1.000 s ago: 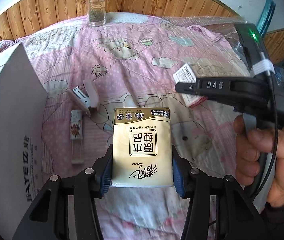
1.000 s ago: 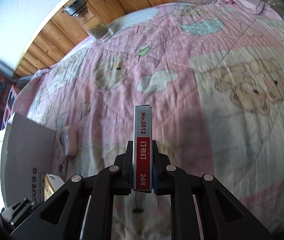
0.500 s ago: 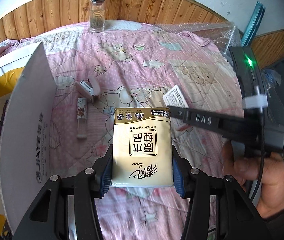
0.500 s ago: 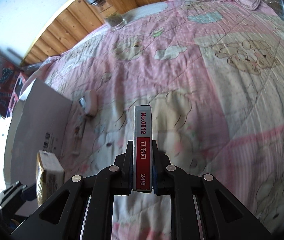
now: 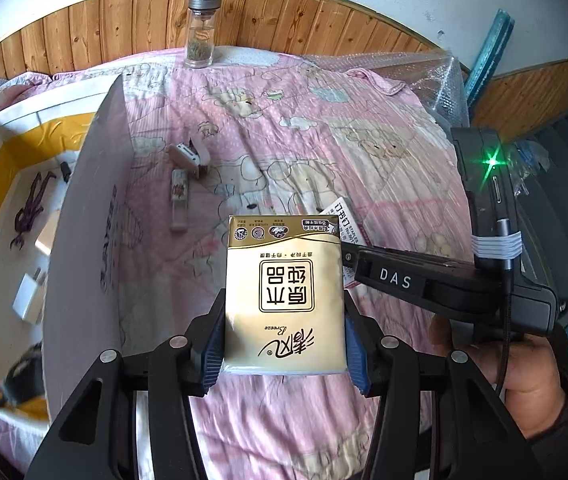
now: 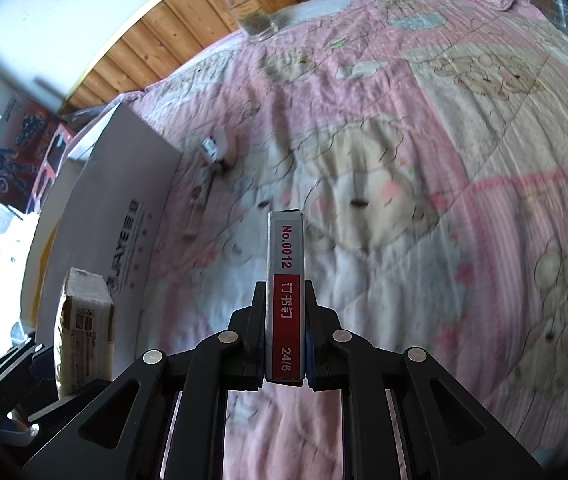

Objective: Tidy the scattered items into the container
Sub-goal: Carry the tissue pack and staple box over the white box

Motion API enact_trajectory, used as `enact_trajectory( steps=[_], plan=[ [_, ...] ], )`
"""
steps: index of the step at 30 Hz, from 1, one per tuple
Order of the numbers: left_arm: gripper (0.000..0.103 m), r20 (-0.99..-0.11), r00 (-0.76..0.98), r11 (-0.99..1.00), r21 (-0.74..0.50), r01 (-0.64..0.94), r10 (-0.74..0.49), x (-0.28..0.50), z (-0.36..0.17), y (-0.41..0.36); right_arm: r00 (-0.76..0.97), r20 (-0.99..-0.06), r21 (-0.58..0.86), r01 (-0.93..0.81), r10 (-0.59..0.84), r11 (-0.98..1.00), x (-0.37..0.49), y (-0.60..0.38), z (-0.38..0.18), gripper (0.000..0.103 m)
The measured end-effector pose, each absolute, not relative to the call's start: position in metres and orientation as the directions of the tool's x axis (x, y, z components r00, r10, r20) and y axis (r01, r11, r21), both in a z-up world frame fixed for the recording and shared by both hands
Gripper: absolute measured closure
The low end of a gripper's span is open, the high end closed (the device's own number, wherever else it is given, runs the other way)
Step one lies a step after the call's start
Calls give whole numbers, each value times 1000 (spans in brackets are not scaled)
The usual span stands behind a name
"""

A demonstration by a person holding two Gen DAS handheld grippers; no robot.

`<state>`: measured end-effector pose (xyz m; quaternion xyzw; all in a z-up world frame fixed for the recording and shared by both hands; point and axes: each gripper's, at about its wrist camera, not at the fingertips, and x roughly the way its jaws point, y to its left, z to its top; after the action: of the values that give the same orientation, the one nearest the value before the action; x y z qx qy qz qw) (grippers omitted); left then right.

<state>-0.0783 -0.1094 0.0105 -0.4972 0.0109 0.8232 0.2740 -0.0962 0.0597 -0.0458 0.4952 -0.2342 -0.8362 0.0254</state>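
Lifted and drawn back since earlier frames; box (image 5: 84, 216) interior now exposed at frame left. Left gripper (image 5: 284, 344) clamped on tissue pack (image 5: 284, 292), frame centre; right gripper (image 6: 284, 344) clamped on staple box (image 6: 286, 296). Both loads ready for drop-in. Lighter (image 5: 180, 200), stapler (image 5: 190, 154) left on quilt (image 5: 324, 152).

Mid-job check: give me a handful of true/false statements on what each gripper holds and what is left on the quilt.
1. The left gripper clamps a gold tissue pack. True.
2. The right gripper is open and empty. False: it is shut on a staples box.
3. A lighter lies on the quilt. True.
4. The glass jar lies tipped over. False: it stands upright.
5. The box is empty. False: items lie inside.
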Motion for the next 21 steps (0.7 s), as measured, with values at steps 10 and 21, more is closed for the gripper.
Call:
enact_trajectory(
  steps=[10,21],
  plan=[
    [51,-800,-420,-858,-214,-467,428,-58,35,-127,-499,-814,421,-152,-298,-894,-61,31,-39,88],
    [51,-788,-453,-868,-198,-455,417,-42,56,-152,-515,-794,414,-66,-325,-908,-25,-8,-15,88]
  ],
)
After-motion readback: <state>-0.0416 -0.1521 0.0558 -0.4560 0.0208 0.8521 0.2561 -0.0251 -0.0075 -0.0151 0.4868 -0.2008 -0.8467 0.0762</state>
